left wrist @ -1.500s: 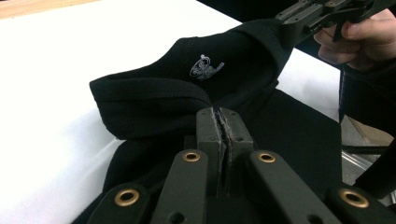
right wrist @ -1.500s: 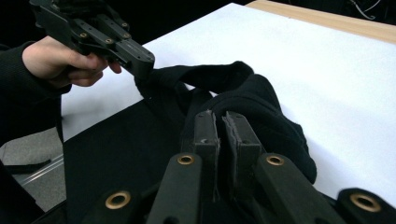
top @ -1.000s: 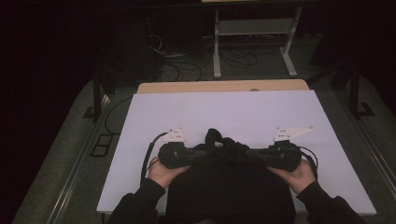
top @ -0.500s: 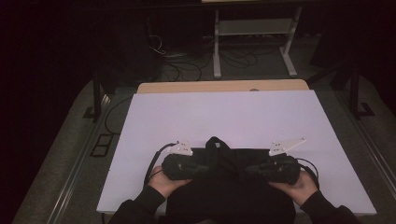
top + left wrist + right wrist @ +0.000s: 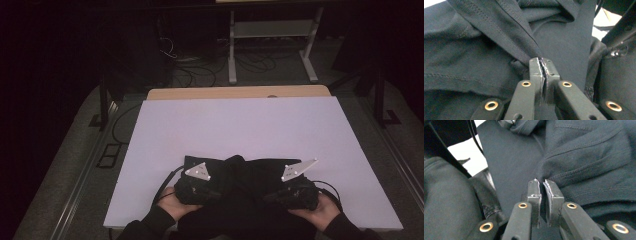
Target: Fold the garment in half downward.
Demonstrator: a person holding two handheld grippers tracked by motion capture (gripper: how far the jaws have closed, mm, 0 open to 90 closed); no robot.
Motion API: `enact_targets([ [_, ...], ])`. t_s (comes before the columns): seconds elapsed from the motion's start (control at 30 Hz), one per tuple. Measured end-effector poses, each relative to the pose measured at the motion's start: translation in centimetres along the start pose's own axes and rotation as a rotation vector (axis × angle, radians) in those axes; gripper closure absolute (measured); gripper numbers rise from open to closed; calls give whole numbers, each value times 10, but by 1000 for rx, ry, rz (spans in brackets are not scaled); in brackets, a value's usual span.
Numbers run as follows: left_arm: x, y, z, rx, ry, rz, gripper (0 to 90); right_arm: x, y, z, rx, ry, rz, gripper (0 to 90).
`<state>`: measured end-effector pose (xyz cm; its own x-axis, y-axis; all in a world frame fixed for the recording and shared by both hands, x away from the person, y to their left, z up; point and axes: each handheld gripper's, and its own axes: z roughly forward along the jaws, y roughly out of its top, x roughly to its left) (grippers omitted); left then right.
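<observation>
Both the left gripper (image 5: 543, 65) and the right gripper (image 5: 543, 185) were clamped on folds of a black sweatshirt (image 5: 250, 175) on the white worktop (image 5: 240, 125). The cloth looked soft and limp, likely to sag, so its stitched edges seemed the surest hold.

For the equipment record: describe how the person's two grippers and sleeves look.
Each gripper has two black jaws with grey metal pads at the tips and brass-ringed holes along the arms. The left gripper and right gripper have dark, bulky bodies, each topped by a grey three-cornered plate. A black cable loops from the left one. Both sleeves are dark.
</observation>
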<state>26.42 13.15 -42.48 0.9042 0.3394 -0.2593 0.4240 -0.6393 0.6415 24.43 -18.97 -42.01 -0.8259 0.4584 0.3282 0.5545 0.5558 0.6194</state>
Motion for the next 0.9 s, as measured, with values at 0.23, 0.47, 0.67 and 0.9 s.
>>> enact_targets([
  [0.23,-5,-3,5,49,-20,-1,865,5,-4,9,79,22,-20,815],
  [0.47,-10,-5,6,74,-32,6,863,9,-7,8,94,25,-10,810],
  [0.67,-11,-7,6,90,-36,8,862,11,-10,9,105,26,-16,808],
  [0.9,-12,-8,6,94,-31,0,837,14,-12,10,120,22,-22,745],
])
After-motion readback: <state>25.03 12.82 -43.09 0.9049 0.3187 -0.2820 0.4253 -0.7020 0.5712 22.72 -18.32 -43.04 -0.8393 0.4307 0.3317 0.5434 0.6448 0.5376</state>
